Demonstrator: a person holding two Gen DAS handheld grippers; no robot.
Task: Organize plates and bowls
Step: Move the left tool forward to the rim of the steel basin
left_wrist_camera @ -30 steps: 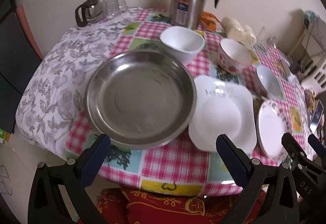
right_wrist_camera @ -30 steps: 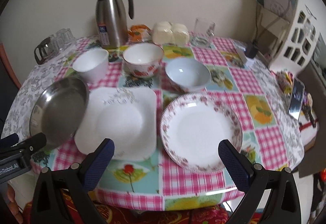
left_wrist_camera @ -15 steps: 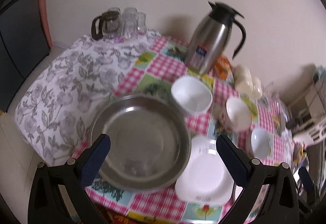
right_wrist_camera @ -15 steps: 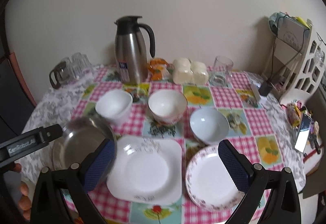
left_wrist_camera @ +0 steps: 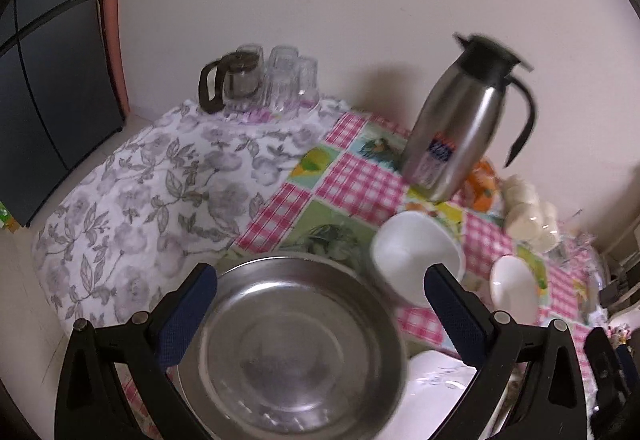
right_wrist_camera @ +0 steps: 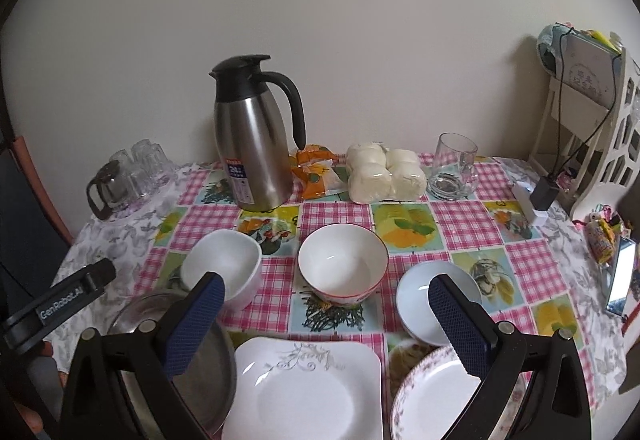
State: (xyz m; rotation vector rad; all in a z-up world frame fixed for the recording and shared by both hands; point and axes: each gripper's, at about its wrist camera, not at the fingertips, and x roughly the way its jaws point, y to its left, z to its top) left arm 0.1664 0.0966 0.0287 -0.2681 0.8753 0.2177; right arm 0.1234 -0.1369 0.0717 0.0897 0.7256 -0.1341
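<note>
Both claws spread wide, nothing pinched. Left claw hangs over the steel pan, pan sits between the two blue pads in view, no contact visible; image a bit motion-blurred. Right claw hangs above the near desk edge, pads apart over the square white plate and the floral-rim round plate. Layout on the desk, right wrist view: steel pan at near left, its rim tucked under or just beside the square plate's left edge, can't tell which; square plate centre front; round floral plate just to its right, apart from it. Behind them a row of three bowls: squarish white bowl left, just behind the pan; red-rimmed white bowl middle; pale blue bowl right, just behind the floral plate, rim partly hidden by the right pad. All bowls upright, none stacked. Back row along the wall: glass pot and tumblers far left on the grey floral cloth, steel thermos jug, orange packet, bag of white buns, glass mug. Left claw's arm shows at the left edge of the right wrist view, lettered "GenRobot.AI".
</note>
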